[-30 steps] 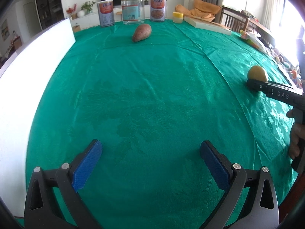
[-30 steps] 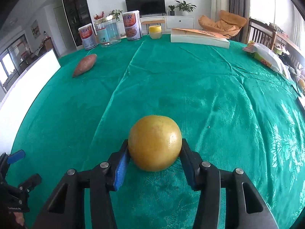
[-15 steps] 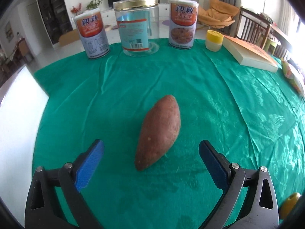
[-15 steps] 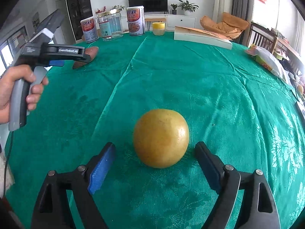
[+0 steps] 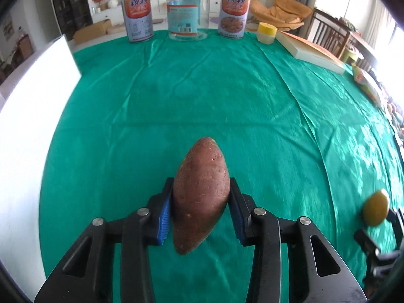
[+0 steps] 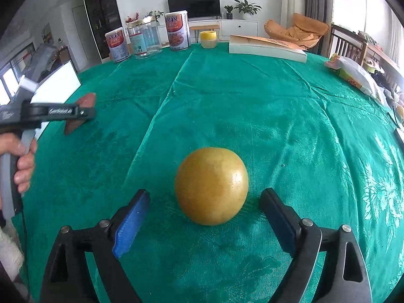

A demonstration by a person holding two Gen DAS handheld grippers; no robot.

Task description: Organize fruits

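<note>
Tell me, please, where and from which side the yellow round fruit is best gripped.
Grip the yellow fruit across its widest middle, coming from above and behind as the open right gripper already sits. It is round, so pads on opposite sides at mid-height should hold without slipping.

Sweet potato (image 5: 200,194) lies centre on the tablecloth (image 5: 227,106). Three canisters (image 5: 187,12) stand at twelve o'clock; round fruit (image 5: 375,207) at four.
</note>
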